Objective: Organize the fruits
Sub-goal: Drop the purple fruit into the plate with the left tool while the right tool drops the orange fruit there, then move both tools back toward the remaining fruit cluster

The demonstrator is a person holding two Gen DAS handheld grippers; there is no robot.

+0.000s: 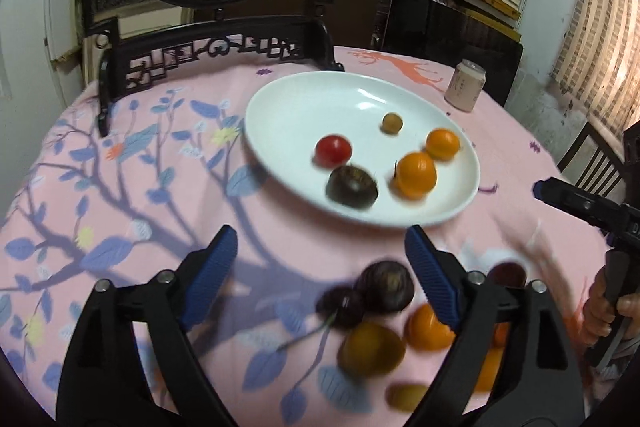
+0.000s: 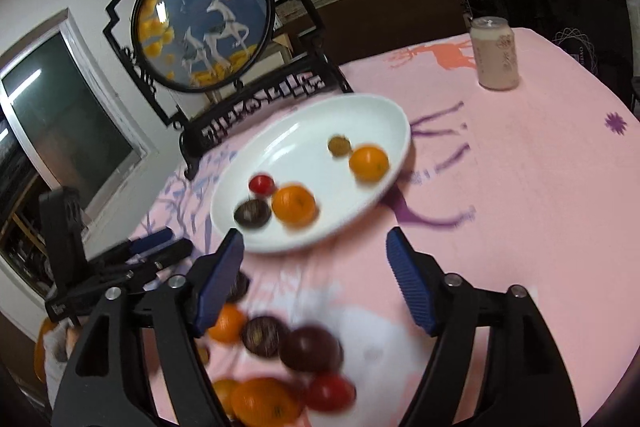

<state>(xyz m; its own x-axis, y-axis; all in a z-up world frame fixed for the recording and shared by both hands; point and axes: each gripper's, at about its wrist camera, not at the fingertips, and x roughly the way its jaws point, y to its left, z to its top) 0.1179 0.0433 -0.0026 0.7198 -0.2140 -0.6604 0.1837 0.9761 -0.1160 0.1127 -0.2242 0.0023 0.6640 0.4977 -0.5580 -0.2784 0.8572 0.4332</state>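
A white plate (image 1: 288, 111) (image 2: 296, 143) on the pink tablecloth holds a red tomato (image 1: 333, 149), a dark fruit (image 1: 352, 185), two oranges (image 1: 416, 174) (image 1: 442, 144) and a small brown fruit (image 1: 392, 123). Loose fruits lie on the cloth in front of the plate: dark ones (image 1: 385, 286) (image 2: 310, 348), oranges (image 1: 428, 327) (image 2: 264, 403), a yellowish one (image 1: 372, 349) and a red one (image 2: 330, 391). My left gripper (image 1: 322, 253) is open and empty above them. My right gripper (image 2: 314, 257) is open and empty; it also shows in the left wrist view (image 1: 576, 203).
A pink drink can (image 1: 465, 86) (image 2: 495, 54) stands beyond the plate at the right. A dark carved stand with a round deer painting (image 1: 216, 39) (image 2: 204, 23) rises at the table's far left. Shelves and a dark chair stand behind the table.
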